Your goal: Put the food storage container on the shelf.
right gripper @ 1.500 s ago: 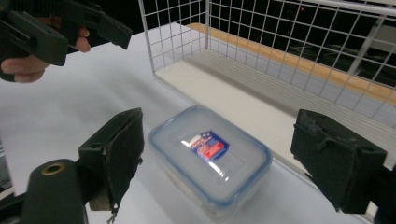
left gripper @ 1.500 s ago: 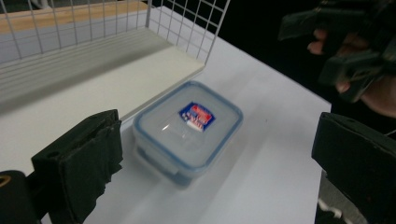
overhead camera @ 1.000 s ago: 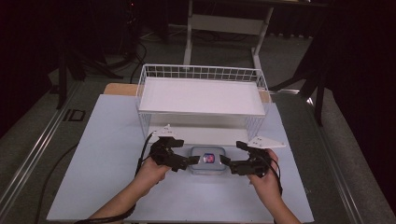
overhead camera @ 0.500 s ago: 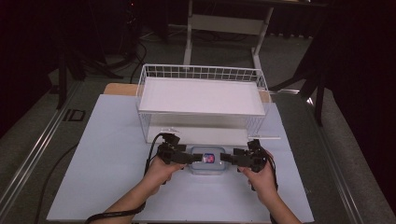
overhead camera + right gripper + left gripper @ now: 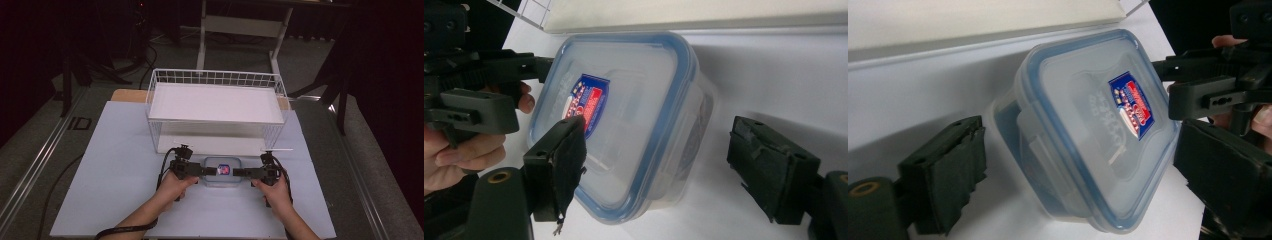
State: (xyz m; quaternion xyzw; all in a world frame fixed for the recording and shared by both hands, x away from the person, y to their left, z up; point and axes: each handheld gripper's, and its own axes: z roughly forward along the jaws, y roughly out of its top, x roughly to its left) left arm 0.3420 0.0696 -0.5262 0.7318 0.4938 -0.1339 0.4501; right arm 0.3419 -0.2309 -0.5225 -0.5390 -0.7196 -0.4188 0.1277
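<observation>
A clear plastic box (image 5: 222, 171) with a blue-rimmed lid and a small red and blue label lies near the front edge of the white board (image 5: 110, 165), about in the middle, just in front of the wire basket (image 5: 216, 107). The left gripper (image 5: 202, 170) comes at it from its left end and the right gripper (image 5: 245, 172) from its right end, each held in one hand. In the left gripper view the jaws stand apart, with the box (image 5: 1088, 135) between them and not pressed. In the right gripper view the jaws are also spread around the box (image 5: 624, 120), one over the lid and one beside the wall. It seems the two tools face each other so that the box can be taken from both ends and lifted level, probably toward the basket.
</observation>
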